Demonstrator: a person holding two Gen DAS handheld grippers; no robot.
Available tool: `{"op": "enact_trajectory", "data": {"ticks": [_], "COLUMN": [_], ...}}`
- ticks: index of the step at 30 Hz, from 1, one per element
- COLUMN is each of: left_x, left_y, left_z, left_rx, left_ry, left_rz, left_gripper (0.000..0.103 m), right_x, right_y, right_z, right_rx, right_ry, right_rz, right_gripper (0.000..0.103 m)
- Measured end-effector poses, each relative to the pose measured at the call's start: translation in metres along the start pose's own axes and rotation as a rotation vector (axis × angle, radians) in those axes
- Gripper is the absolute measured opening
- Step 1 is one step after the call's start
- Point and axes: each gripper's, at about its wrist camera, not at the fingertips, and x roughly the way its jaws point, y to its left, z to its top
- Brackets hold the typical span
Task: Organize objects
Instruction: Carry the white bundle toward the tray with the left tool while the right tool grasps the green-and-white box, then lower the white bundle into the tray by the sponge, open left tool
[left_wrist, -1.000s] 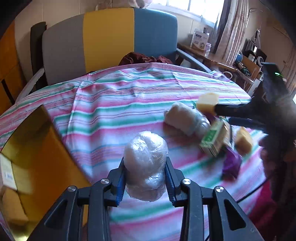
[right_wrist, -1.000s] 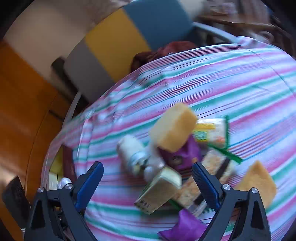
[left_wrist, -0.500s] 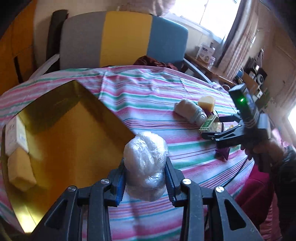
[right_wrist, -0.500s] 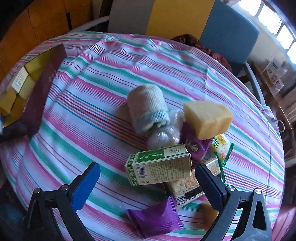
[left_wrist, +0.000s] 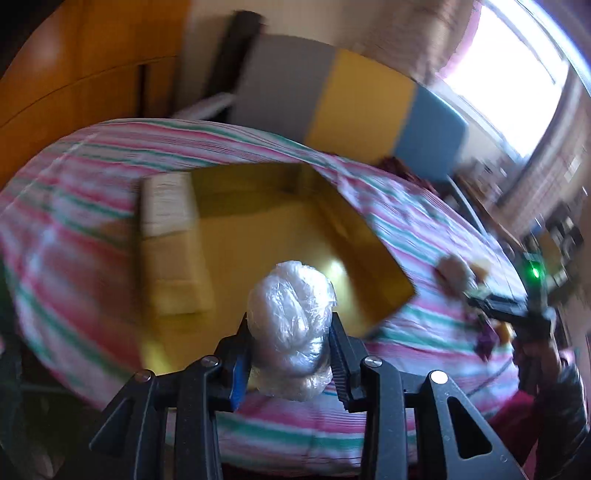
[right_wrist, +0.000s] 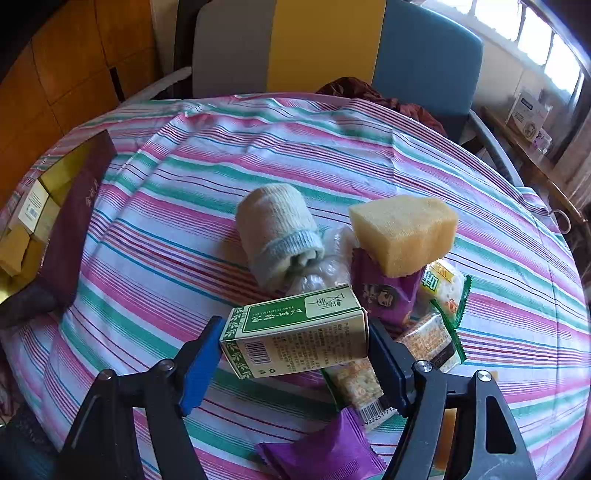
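My left gripper (left_wrist: 291, 334) is shut on a clear plastic-wrapped bundle (left_wrist: 291, 306) and holds it above the open gold box (left_wrist: 266, 236), near the box's front edge. Cream packets (left_wrist: 170, 240) lie along the box's left side. My right gripper (right_wrist: 295, 326) hangs over the pile on the striped tablecloth (right_wrist: 192, 192). Its jaws are closing, and both pads touch the ends of a green and white carton (right_wrist: 299, 325) that leans on the pile. In the left wrist view the right gripper (left_wrist: 495, 308) shows small at the far right, in a person's hand.
Behind the carton lie a rolled sock (right_wrist: 277, 232), a yellow sponge (right_wrist: 402, 232), a purple packet (right_wrist: 384, 295), snack bars (right_wrist: 428, 332) and a clear bundle (right_wrist: 325, 269). Another purple packet (right_wrist: 321, 452) lies at the front. The gold box's maroon wall (right_wrist: 74, 218) stands left; a chair (right_wrist: 325, 40) is behind the table.
My left gripper swung left with the bundle, from over the cloth to over the gold box. My right gripper dropped toward the pile and narrowed its jaws around the green carton.
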Motion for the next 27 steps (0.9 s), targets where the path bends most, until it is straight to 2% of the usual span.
{"op": "enact_trajectory", "data": {"ticks": [5, 8, 14, 19, 25, 27], "left_x": [-0.030, -0.032, 0.002, 0.030, 0.046, 0.048], "left_y": [0.053, 0.070, 0.050, 0.037, 0.042, 0.043], "left_z": [0.003, 0.004, 0.002, -0.003, -0.011, -0.013], "left_rx": [-0.116, -0.168, -0.123, -0.111, -0.127, -0.115], "left_ry": [-0.061, -0.064, 0.022, 0.101, 0.143, 0.152], "left_rz": [0.076, 0.071, 0.040, 0.069, 0.116, 0.100], "left_gripper": [0.037, 0.037, 0.037, 0.039, 0.043, 0.044], "right_x": [-0.002, -0.004, -0.007, -0.008, -0.007, -0.007], "right_y": [0.005, 0.007, 0.008, 0.008, 0.009, 0.010], "right_z": [0.001, 0.001, 0.002, 0.003, 0.003, 0.003], "right_rx": [-0.017, -0.022, -0.026, -0.027, -0.035, -0.037], "right_ry": [-0.014, -0.024, -0.042, -0.047, -0.046, -0.046], "right_rz": [-0.001, -0.004, -0.004, -0.005, -0.008, -0.009], "right_gripper": [0.075, 0.075, 0.075, 0.075, 0.075, 0.075]}}
